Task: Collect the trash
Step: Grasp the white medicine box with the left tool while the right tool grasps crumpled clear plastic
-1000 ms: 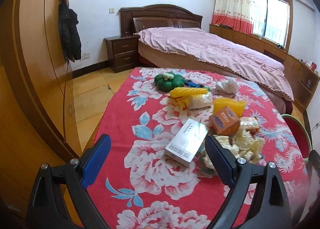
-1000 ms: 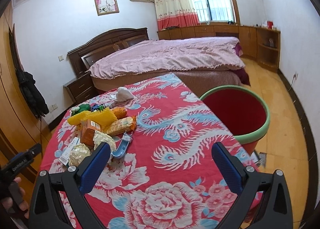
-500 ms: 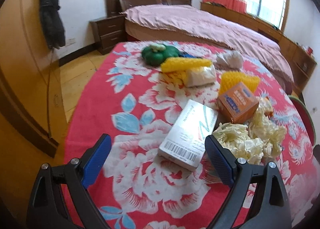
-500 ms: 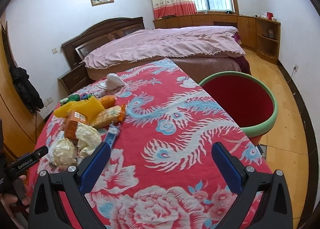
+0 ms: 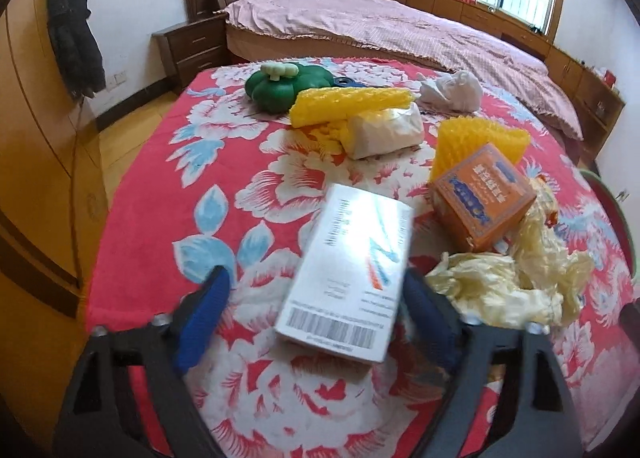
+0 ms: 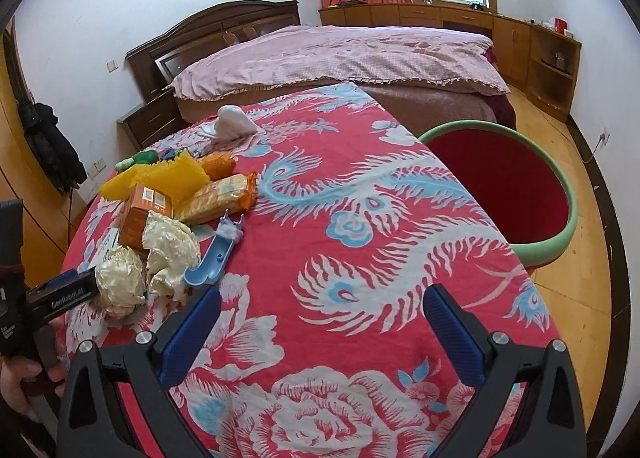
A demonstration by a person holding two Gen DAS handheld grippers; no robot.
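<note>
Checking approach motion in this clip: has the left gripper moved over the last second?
Yes. The left gripper has advanced toward the white barcoded cardboard box, which now sits between its open blue fingers, while the bed behind looms closer.

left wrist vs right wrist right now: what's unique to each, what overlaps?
Left wrist only: the white barcode box lying between the open left gripper fingers, and the pale wrapped packet.
Right wrist only: the red bin with green rim beside the table, the blue plastic scoop, and the open right gripper over bare tablecloth.
Both: the orange box, crumpled cream wrappers, yellow foam netting, white crumpled bag, and green pumpkin toy.
</note>
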